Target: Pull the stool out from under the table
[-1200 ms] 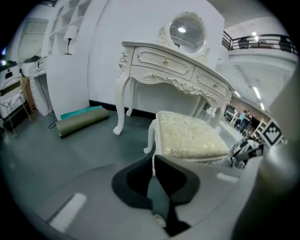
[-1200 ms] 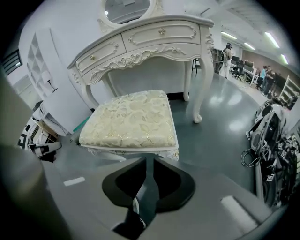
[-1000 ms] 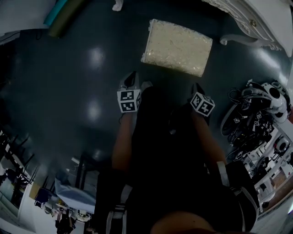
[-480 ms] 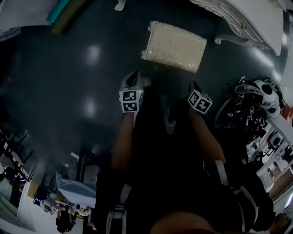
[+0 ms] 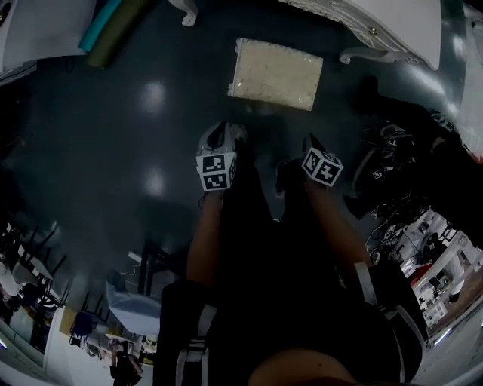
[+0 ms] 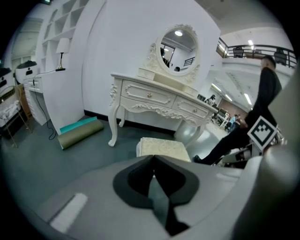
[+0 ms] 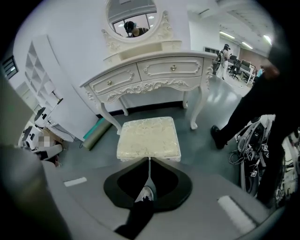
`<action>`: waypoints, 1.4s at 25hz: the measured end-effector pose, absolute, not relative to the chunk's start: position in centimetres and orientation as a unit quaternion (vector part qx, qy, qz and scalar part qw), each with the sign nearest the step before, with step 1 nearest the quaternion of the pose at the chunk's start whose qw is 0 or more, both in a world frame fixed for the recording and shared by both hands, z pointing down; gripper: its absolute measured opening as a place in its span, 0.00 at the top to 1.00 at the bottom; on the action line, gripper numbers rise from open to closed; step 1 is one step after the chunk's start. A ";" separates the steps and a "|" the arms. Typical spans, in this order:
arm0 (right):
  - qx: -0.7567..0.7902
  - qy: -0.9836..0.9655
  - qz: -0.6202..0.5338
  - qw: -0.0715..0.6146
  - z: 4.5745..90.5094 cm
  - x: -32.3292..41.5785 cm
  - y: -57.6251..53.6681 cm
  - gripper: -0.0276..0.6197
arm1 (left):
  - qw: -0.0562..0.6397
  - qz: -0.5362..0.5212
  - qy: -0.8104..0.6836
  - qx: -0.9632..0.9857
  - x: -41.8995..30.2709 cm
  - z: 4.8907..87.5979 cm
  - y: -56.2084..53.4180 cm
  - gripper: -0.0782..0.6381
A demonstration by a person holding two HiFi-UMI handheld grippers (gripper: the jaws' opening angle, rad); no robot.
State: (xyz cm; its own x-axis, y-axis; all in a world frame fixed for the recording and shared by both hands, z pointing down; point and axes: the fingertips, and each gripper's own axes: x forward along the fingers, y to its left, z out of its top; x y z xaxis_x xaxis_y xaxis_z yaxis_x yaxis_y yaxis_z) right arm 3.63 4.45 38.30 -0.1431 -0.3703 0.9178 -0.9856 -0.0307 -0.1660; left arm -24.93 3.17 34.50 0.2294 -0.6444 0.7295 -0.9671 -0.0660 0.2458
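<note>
Standing on the floor in front of the table, apparently clear of its legs, the stool looks fully pulled out; left tongs and right tongs are pressed together, empty, apart from it

The head view's top edge cuts off the table. The stool hides its own legs from above, and the dark gear at right is too dim to identify.

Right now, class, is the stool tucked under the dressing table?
No, the stool stands out in front of the dressing table, clear of its legs.
</note>
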 end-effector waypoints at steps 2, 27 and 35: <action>0.560 -0.612 0.451 0.331 36.5 3.2 4.1 0.94 | 0.364 0.221 -0.580 0.694 -24.9 32.7 3.1 0.88; 0.564 -0.715 0.349 0.221 11.7 4.9 -0.2 0.95 | 0.283 0.194 -0.577 0.741 -14.7 9.7 0.9 0.88; 0.540 -0.760 0.306 0.193 6.1 7.9 1.2 0.96 | 0.261 0.166 -0.592 0.745 -9.5 4.5 2.8 0.88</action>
State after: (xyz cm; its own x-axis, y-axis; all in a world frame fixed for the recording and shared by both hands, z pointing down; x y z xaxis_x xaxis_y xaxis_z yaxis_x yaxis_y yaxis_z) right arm 7.89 1.21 6.14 -0.3418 -0.7022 0.6246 -0.9390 0.2287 -0.2568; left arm -9.49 2.78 4.54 0.2453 -0.7945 0.5555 -0.9674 -0.1636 0.1932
